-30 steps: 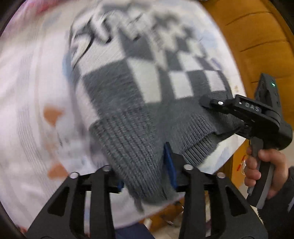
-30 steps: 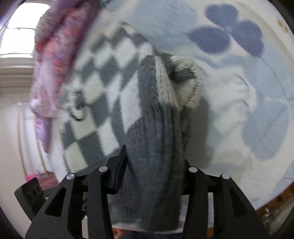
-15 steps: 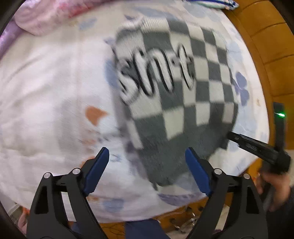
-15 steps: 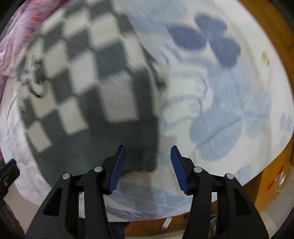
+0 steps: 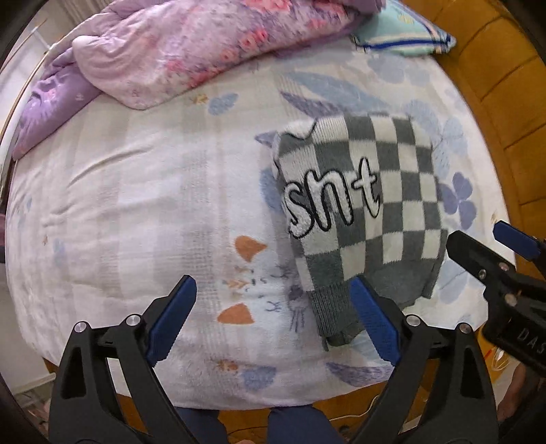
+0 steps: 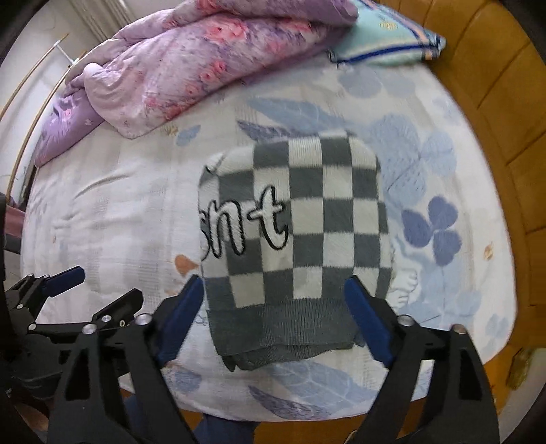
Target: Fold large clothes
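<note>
The sweater (image 5: 368, 218) (image 6: 293, 239), a grey-and-white checked knit with fuzzy white letters outlined in black across its front, lies folded into a compact rectangle on the bed (image 5: 136, 205) (image 6: 112, 211), toward the near right part of the mattress and close to the near edge. Its grey ribbed hem faces the near edge, with layers of knit stacked under it there, and one corner of the folded bundle pokes out at the far left. The left gripper (image 5: 273, 321) hangs above the near edge with its jaws spread wide and nothing between them; its right blue pad sits in front of the hem's left corner, though whether it touches the knit cannot be told. The right gripper (image 6: 279, 317) is likewise wide open and empty, its two blue pads framing the hem on either side in its own view. Each gripper shows at the side of the other's view (image 5: 501, 273) (image 6: 68, 307). The sheet is pale with blue leaves, blue flowers and small orange marks. A pink and purple floral quilt (image 5: 177, 51) (image 6: 191, 58) is bunched along the far edge, beside a light green pillow (image 5: 402, 30) (image 6: 385, 37) at the far right corner. A padded orange headboard (image 5: 505, 85) (image 6: 505, 102) runs along the right edge.
</note>
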Action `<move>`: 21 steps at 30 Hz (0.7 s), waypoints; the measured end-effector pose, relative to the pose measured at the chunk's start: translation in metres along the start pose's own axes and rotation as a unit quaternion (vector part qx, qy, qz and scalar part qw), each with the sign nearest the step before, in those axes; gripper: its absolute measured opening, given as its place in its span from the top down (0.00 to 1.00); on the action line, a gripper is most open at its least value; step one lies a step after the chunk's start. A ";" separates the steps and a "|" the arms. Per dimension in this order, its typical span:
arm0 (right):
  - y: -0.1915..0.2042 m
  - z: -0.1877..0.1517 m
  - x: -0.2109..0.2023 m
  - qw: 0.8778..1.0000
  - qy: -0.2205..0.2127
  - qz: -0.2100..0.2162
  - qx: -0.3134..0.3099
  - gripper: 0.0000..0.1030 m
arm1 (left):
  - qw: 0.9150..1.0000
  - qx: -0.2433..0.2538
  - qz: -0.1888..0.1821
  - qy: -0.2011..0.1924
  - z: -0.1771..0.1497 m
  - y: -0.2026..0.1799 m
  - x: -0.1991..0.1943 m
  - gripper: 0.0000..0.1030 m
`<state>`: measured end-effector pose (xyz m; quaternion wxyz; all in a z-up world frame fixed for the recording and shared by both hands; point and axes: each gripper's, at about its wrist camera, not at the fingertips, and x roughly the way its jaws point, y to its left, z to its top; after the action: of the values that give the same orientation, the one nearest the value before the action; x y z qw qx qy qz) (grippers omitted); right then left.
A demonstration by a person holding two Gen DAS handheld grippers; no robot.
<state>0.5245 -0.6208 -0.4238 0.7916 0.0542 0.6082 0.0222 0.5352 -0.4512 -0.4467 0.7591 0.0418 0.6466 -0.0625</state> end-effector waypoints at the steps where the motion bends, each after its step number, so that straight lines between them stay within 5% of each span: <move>1: 0.003 0.001 -0.005 1.000 -0.003 -0.003 -0.004 0.16 | 1.000 -0.006 -0.002 -0.007 -0.002 0.004 -0.009 0.11; 21: 0.105 -0.030 -0.122 0.996 -0.073 -0.023 -0.034 0.08 | 0.993 -0.020 -0.026 -0.113 -0.057 0.081 -0.137 0.10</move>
<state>0.4674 -0.5273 -0.3020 0.8356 0.0147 0.5488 0.0205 0.4698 -0.3576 -0.3219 0.8259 0.0024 0.5589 -0.0742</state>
